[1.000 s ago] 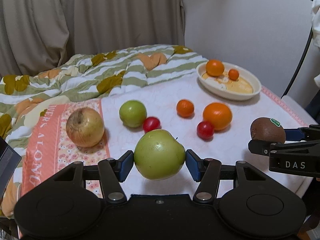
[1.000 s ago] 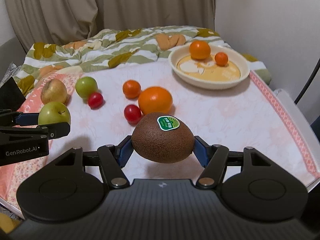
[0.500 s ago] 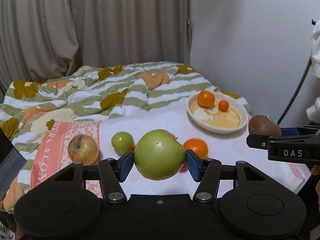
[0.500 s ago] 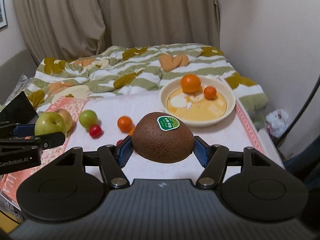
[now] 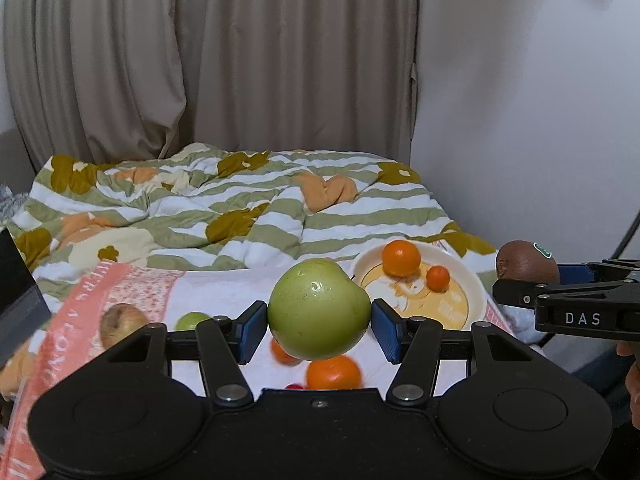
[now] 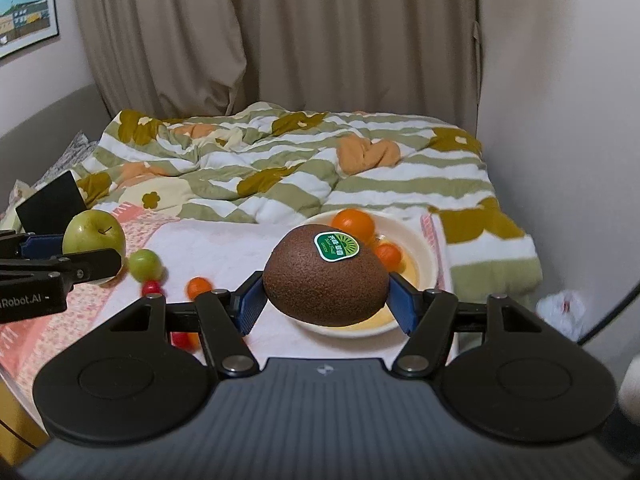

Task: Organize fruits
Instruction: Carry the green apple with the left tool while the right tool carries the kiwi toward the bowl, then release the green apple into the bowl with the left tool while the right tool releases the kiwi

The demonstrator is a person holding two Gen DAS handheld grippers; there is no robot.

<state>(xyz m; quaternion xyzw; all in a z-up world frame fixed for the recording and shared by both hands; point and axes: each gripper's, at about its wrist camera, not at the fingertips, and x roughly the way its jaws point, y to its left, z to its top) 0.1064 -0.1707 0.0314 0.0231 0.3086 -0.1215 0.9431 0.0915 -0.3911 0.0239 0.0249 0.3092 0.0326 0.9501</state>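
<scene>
Left gripper (image 5: 319,326) fingers clamped green apple (image 5: 319,314); right gripper (image 6: 326,296) fingers clamped kiwi (image 6: 326,276), bowl (image 6: 426,256) beyond.

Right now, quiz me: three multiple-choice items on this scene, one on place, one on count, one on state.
1. Where does the bowl sit?
A. on the bed's white cloth
B. on the floor
C. on the pillow

2. How many orange fruits lie in the bowl?
A. none
B. two
C. five

3. What does the right gripper hold?
A. nothing
B. a red fruit
C. a kiwi

Answers: 1 A, the cloth spreads under it. 2 B, a large orange and a small one show in the left wrist view. 3 C, the pads press the kiwi's sides.
</scene>
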